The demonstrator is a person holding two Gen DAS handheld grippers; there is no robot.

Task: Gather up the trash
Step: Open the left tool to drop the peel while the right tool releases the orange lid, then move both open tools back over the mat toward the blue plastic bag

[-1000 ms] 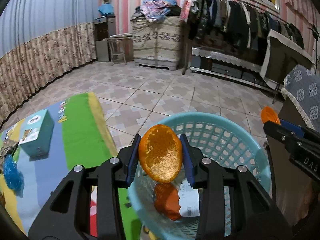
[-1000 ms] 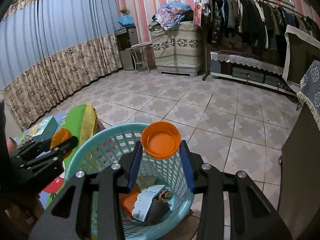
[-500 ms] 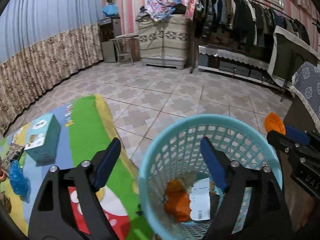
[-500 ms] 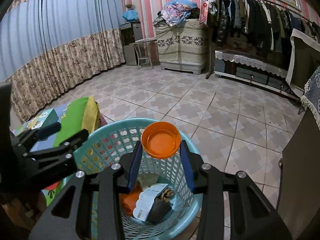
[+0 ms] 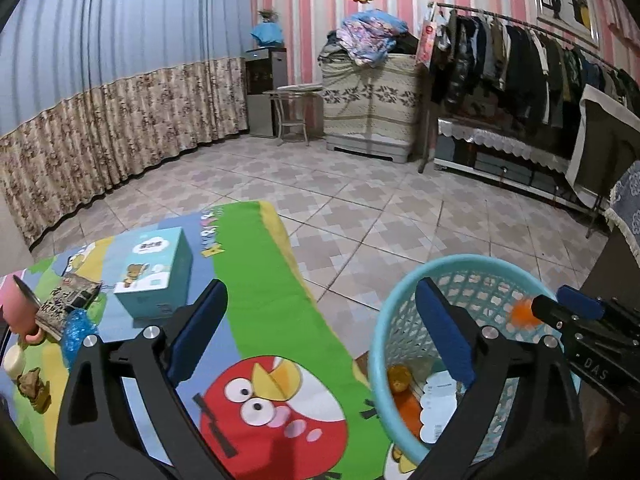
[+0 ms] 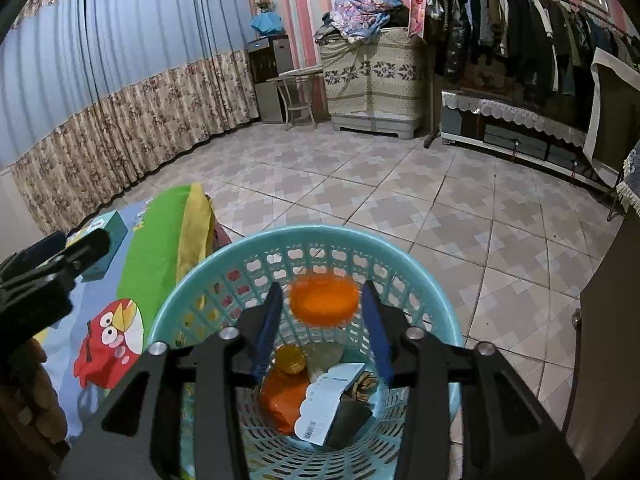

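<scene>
Both my tongs stand open: the right tongs (image 6: 322, 314), just widened, free the orange lid (image 6: 323, 301) straight above the basket (image 6: 400, 248), while my empty left tongs (image 5: 320, 316) face the counter (image 5: 256, 280).

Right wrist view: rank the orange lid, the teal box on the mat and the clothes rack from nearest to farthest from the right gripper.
1. Orange lid: between the open jaws of the right gripper, over the basket, blurred.
2. Teal box: left, on the cartoon mat.
3. Clothes rack: far right, against the back wall.
</scene>
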